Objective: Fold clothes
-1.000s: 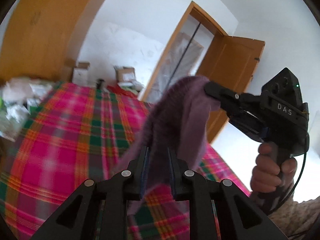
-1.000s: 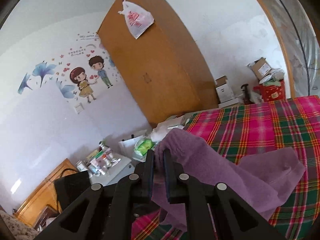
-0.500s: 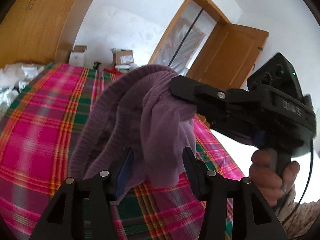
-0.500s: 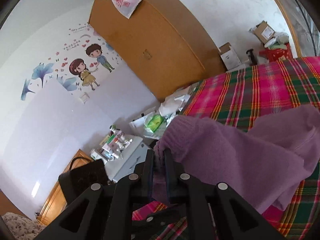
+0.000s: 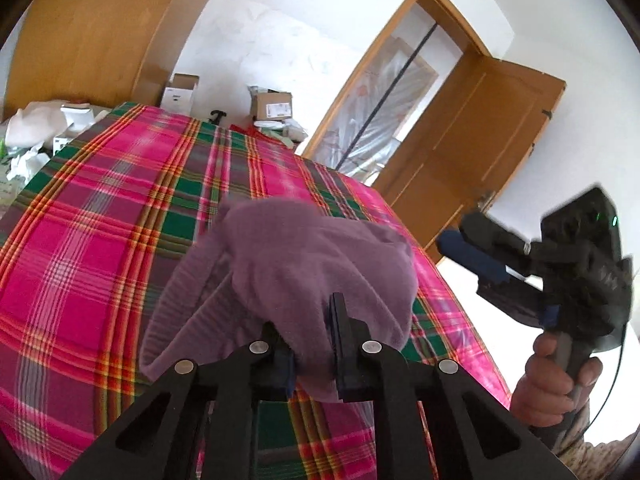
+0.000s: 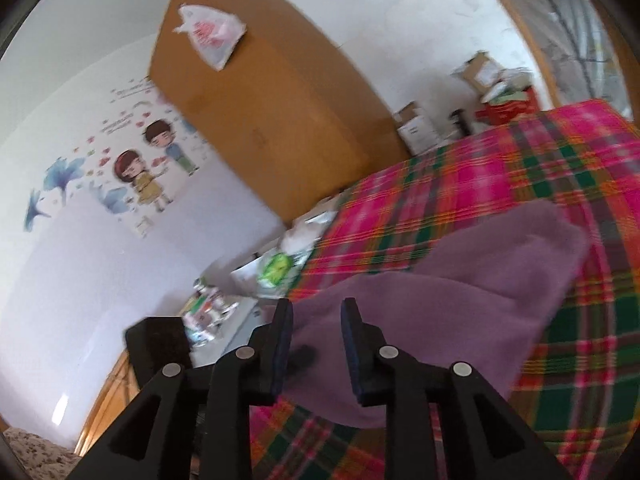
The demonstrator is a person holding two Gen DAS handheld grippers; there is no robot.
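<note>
Here a plaid bedspread [image 5: 100,248] meets a wooden wardrobe [image 6: 272,120].

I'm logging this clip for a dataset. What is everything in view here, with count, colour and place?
garment: one, purple, bunched on the bed.
bedspread: one, pink-green plaid, under the garment.
wardrobe: one, brown wood, beyond the bed.
plastic bag: one, white-red, hanging on the wardrobe.
cardboard boxes: a few, by the far wall.
door: one, brown, open.
wall stickers: cartoon pair, flowers.
left tongs: black, closing on a fold of the garment.
right tongs: black, opening, garment between.
hand: one, holding the right tongs.
</note>
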